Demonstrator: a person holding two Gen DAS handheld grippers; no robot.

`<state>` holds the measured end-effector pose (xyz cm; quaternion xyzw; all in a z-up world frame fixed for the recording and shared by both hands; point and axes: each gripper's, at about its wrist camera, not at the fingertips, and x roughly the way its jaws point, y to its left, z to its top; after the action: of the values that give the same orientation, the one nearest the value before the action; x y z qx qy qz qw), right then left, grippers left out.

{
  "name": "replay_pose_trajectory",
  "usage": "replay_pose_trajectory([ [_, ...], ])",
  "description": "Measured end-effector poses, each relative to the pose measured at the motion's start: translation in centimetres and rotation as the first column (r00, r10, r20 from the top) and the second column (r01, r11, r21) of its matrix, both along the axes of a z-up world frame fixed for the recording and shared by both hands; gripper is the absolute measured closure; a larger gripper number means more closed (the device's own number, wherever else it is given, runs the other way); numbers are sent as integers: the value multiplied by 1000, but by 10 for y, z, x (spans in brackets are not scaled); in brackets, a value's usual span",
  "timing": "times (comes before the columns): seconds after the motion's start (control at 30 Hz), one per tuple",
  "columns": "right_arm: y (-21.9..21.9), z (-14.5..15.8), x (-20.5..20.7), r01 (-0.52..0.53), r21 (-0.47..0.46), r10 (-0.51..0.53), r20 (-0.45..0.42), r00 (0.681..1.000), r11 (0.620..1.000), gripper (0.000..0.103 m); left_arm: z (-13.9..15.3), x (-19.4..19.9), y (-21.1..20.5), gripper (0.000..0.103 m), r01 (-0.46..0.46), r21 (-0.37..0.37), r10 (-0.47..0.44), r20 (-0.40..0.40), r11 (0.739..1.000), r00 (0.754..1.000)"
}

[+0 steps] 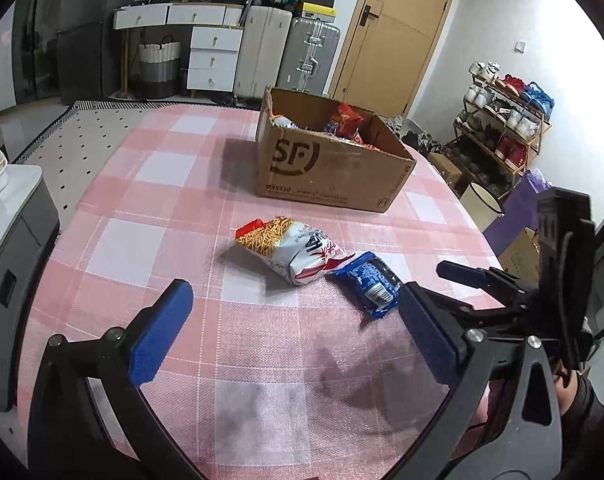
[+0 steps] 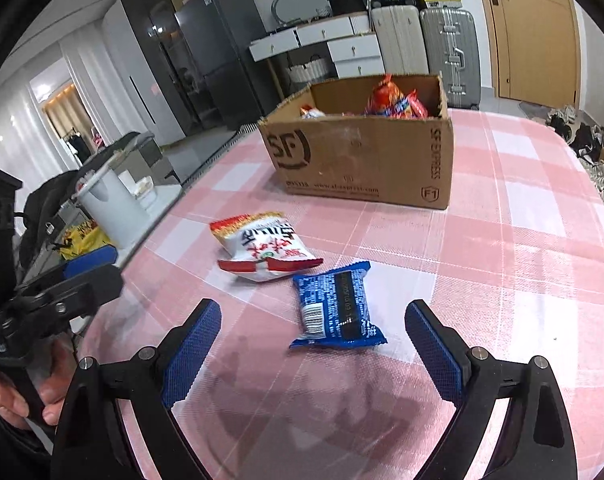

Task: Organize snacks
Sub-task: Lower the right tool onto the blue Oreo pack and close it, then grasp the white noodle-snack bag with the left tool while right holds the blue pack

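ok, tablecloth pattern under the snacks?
Pink and white check tablecloth; clearest in the right wrist view.

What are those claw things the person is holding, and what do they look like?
They are handheld grippers. Each, the left gripper and the right gripper, has a black frame with silver bolts and two fingers faced with blue, bumpy-textured pads. The hand on the left one's black handle comes out of a dark sleeve.

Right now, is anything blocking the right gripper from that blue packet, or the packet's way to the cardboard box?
Nothing visible. The right gripper is open with the blue packet just ahead; bare tablecloth leads to the cardboard box.
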<state>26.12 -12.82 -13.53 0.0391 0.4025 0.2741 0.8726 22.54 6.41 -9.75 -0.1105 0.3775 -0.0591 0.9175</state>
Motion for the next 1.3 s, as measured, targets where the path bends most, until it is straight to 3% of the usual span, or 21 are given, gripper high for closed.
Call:
replay_pose_trajectory([
  [0.43,28,-43,33,-49,-121,42,-61,997,991,9,-26,17,4,1,13,-11,-14,-60,1000,998],
  [0.5,29,-46,36,-50,-123,42,-69,997,991,20,-29,19,5,1,8,-15,-9,-70,1000,997],
  [0.73,35,-53,36,-52,-158,43,-60,997,986,33,-38,22,6,1,4,-25,-6,-91,1000,996],
  [0.87,44,-53,29,-66,-228,64,-17,998,971,51,-40,22,5,1,4,-25,-7,-97,1000,995],
  [0.93,43,-53,29,-67,-209,66,-14,998,976,59,-41,22,5,1,3,-27,-5,-101,1000,995],
  [1.13,18,-44,29,-21,-52,19,-24,1000,998,59,-39,22,5,1,-8,-18,6,-112,1000,994],
  [1.3,1,-37,25,16,5,-16,-19,1000,1000,59,-38,22,3,1,-10,-12,9,-115,1000,993],
])
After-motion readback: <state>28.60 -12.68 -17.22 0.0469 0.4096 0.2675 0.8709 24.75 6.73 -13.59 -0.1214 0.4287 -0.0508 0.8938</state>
